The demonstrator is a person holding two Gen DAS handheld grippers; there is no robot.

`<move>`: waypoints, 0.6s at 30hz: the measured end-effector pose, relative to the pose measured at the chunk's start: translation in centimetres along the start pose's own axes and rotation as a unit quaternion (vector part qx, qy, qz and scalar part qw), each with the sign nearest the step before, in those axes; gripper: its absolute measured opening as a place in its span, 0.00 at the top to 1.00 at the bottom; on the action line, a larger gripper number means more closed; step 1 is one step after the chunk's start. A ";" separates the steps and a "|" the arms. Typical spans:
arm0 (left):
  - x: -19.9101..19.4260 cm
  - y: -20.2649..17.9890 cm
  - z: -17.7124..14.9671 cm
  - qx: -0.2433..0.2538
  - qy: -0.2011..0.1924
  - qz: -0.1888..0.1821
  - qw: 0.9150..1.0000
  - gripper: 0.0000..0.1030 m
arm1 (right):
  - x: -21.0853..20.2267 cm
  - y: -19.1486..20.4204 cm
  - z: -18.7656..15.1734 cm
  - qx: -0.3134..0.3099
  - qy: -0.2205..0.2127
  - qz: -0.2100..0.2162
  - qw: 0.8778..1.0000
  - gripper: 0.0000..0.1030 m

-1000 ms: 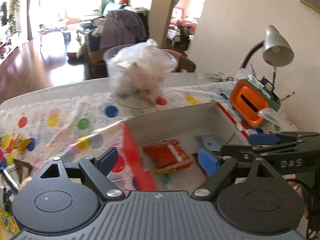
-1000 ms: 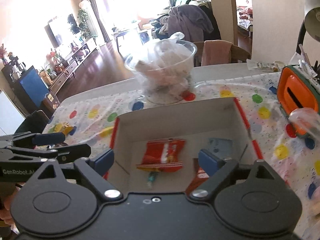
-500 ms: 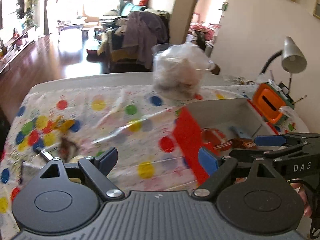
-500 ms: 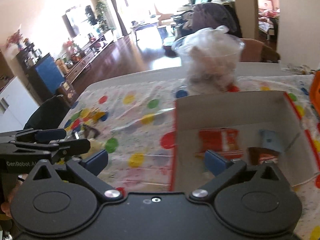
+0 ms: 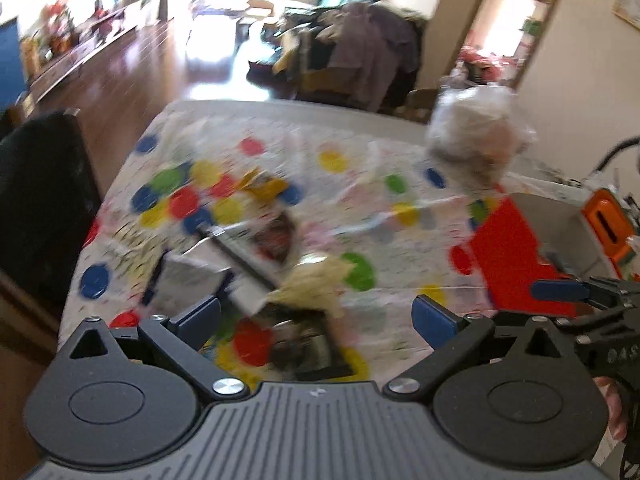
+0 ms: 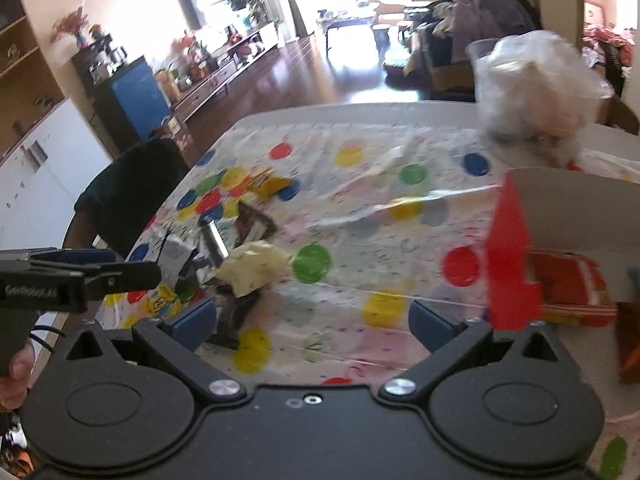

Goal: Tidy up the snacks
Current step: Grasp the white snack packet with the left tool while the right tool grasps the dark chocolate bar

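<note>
— Snacks first: where do they lie, seen from your left wrist?

— Loose wrappers (image 5: 276, 248) sit heaped on the dotted surface (image 5: 360, 184) just beyond my left gripper (image 5: 316, 314), whose fingers (image 5: 434, 316) stand wide apart, holding nothing.

— And from the right wrist?

— My right gripper (image 6: 312, 320) gapes too, empty. A red packet (image 6: 568, 284) lies inside the red-edged box (image 6: 510, 256), well apart from the yellow wrapper (image 6: 254, 266).

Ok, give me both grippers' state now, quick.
Left gripper: open, holding nothing, above the snack pile.
Right gripper: open, holding nothing.
</note>
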State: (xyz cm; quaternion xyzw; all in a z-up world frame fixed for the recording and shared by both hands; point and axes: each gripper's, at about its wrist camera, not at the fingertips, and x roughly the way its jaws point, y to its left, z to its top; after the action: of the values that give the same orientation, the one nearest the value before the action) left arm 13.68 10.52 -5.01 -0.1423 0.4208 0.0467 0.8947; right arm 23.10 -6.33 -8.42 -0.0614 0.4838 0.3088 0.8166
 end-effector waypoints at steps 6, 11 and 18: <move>1.7 3.6 -0.1 -0.002 0.009 0.043 0.999 0.01 | 3.7 3.7 -0.2 -0.059 0.042 0.024 0.997 0.00; 3.4 6.4 0.5 -0.020 0.020 0.073 0.997 0.01 | 6.5 5.9 -0.3 -0.066 0.068 0.021 0.995 0.01; 7.3 8.7 1.8 0.031 0.089 0.048 0.994 0.01 | 10.2 7.5 0.3 -0.043 0.097 0.018 0.994 0.04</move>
State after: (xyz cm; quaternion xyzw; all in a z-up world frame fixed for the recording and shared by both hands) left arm 17.96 19.12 -11.41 -0.0976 0.5065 0.0638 0.8543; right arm 22.56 4.33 -15.28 -0.1171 0.5484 0.3362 0.7566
